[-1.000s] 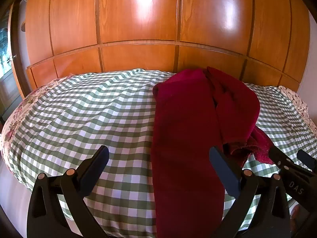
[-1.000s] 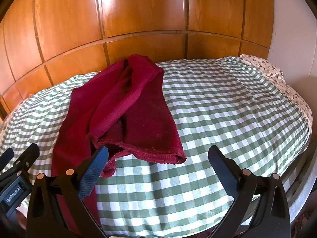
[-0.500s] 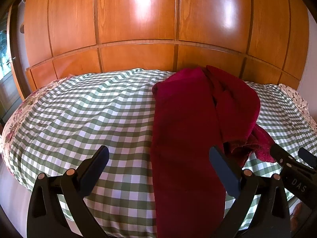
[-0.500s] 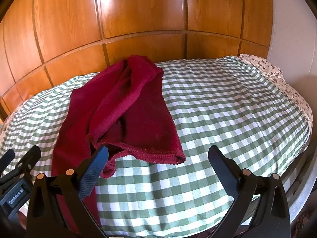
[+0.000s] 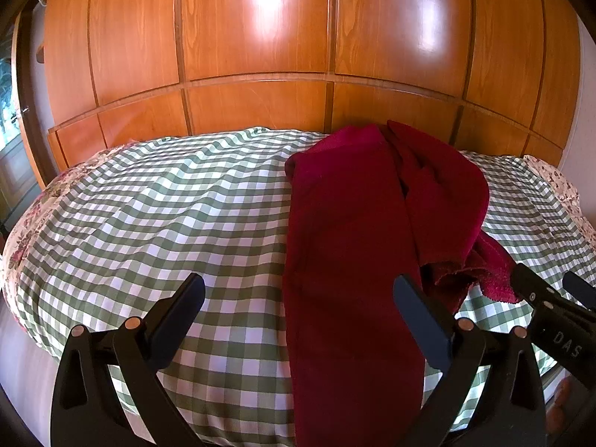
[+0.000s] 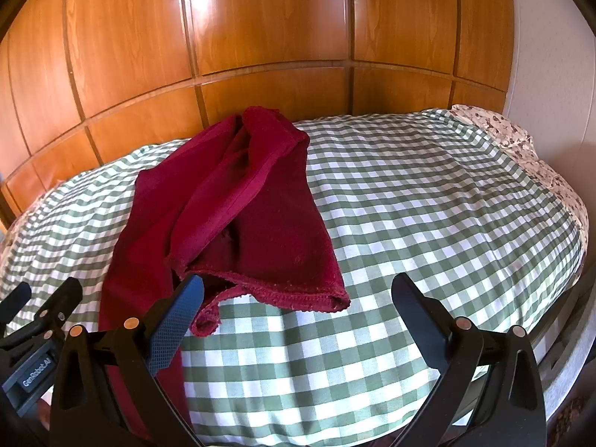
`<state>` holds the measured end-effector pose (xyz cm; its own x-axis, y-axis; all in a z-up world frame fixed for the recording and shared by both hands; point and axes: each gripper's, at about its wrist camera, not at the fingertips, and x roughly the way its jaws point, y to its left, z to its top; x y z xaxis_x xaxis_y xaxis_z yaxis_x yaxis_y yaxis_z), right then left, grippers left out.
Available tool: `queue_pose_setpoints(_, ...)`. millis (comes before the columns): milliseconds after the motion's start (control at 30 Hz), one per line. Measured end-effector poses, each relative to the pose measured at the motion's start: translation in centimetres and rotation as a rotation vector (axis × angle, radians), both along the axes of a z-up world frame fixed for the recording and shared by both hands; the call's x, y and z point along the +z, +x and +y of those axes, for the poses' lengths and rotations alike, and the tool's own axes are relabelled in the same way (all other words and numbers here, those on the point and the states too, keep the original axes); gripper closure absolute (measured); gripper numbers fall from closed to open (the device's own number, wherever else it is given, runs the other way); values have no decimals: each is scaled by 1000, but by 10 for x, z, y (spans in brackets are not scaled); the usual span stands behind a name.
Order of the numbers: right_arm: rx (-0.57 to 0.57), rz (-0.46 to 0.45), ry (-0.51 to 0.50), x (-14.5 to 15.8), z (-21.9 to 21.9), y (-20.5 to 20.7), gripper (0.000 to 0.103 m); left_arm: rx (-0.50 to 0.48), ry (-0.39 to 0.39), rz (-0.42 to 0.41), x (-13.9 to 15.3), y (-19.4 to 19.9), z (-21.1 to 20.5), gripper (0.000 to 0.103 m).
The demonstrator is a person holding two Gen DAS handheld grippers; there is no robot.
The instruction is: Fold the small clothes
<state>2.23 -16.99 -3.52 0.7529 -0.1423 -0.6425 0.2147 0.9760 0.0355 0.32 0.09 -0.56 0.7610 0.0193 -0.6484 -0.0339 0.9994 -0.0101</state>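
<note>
A dark red garment (image 5: pixel 354 231) lies on the green checked bedspread (image 5: pixel 167 216), one long part running toward the near edge, the other folded over and bunched at the right. It also shows in the right wrist view (image 6: pixel 242 208), with its hemmed opening facing me. My left gripper (image 5: pixel 298 309) is open and empty above the near end of the long part. My right gripper (image 6: pixel 294 309) is open and empty, just in front of the hem. Each gripper shows at the edge of the other's view.
A glossy wooden wardrobe wall (image 5: pixel 260 37) stands right behind the bed. A floral sheet (image 6: pixel 521 149) shows at the bed's right edge, and a white wall (image 6: pixel 551 56) stands beyond it. A doorway (image 5: pixel 7 111) is at the far left.
Both views have shifted very slightly; the garment lies as before. Both grippers stay open.
</note>
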Motion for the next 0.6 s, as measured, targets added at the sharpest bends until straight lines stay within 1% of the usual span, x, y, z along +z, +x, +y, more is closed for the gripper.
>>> queue_pose_setpoints(600,22,-2,2,0,4,2,3,-11,1,10,-3,1,-2,2)
